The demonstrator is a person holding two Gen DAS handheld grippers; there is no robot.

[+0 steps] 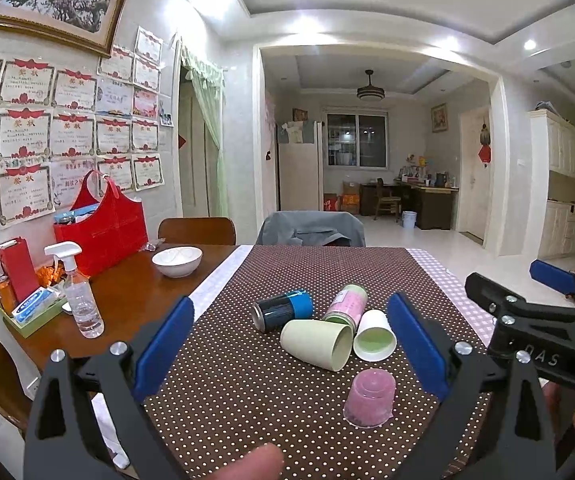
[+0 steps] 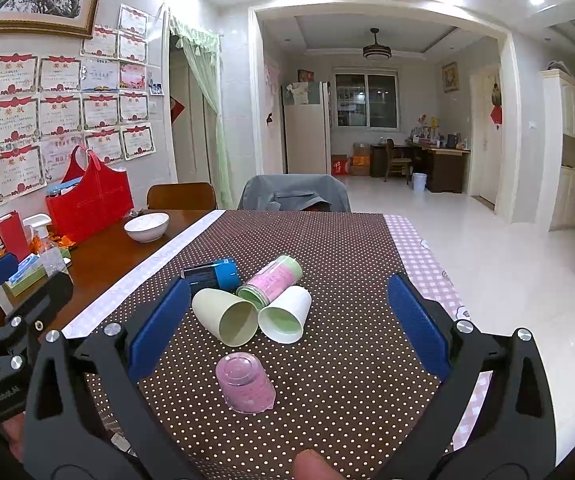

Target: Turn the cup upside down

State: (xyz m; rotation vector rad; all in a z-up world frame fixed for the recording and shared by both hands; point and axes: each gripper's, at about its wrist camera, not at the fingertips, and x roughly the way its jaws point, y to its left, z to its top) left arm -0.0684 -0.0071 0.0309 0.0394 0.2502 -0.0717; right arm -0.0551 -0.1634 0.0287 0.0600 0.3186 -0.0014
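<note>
A pink translucent cup [image 1: 369,397] [image 2: 245,382] stands upside down on the brown dotted tablecloth [image 1: 247,380] [image 2: 347,360]. Behind it lie several cups on their sides: a cream cup [image 1: 316,343] [image 2: 225,317], a white cup with a green inside [image 1: 374,340] [image 2: 285,315], a pink-and-green cup [image 1: 345,304] [image 2: 271,280] and a blue-and-black cup [image 1: 283,310] [image 2: 213,274]. My left gripper [image 1: 289,344] is open and empty, above the near table. My right gripper [image 2: 287,322] is open and empty too; it also shows in the left wrist view [image 1: 543,320].
A white bowl [image 1: 177,261] [image 2: 146,226], a spray bottle [image 1: 79,292], a red bag [image 1: 103,232] [image 2: 89,196] and a green tray of small items [image 1: 31,312] stand on the bare wood at left. Chairs [image 1: 311,228] stand at the far edge.
</note>
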